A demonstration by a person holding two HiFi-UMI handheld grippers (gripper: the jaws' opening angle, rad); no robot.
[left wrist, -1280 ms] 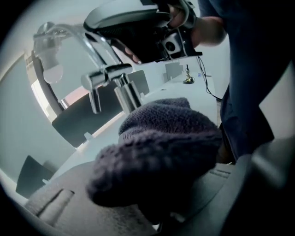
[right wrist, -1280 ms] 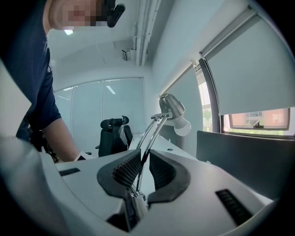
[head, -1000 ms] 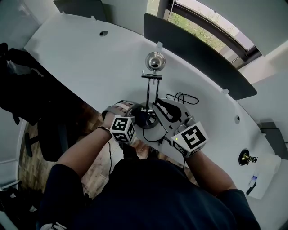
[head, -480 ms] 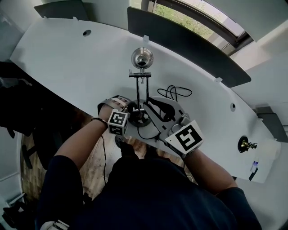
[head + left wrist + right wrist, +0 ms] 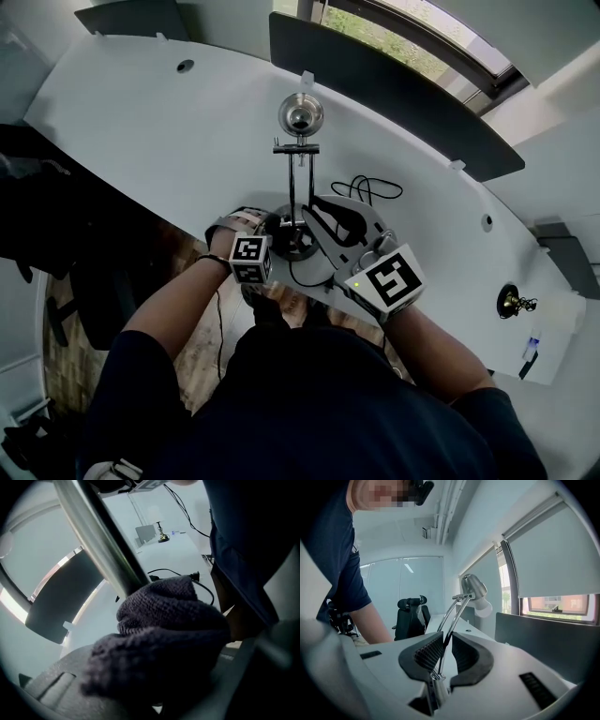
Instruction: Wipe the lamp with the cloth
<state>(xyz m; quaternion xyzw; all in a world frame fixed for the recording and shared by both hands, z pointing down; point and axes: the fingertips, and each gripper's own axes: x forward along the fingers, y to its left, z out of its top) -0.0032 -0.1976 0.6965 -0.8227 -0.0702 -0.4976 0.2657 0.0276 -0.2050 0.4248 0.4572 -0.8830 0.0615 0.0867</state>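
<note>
The lamp (image 5: 300,117) stands near the front edge of the white desk (image 5: 141,112), its silver head away from the person and its thin paired rods running down to a dark round base right in front of them. The left gripper (image 5: 157,679) is clamped on a bunched dark grey knitted cloth (image 5: 164,634), and the top of the bundle presses against the lamp's shiny stem (image 5: 96,541), which crosses that gripper's view on a slant. The right gripper (image 5: 446,641) comes in from the other side, its ribbed black pads (image 5: 426,653) drawn in narrow on the rods low down, just above a small metal clamp on them. Each gripper carries a cube with black-and-white square markers, and a green light glows beside the right one. A black cable (image 5: 375,190) loops on the desk just past the right gripper. A dark partition screen (image 5: 394,94) lines the desk's far edge under a window, a small brass-coloured object (image 5: 512,328) sits well off to the right, and a black office chair (image 5: 410,616) stands beyond the desk.
</note>
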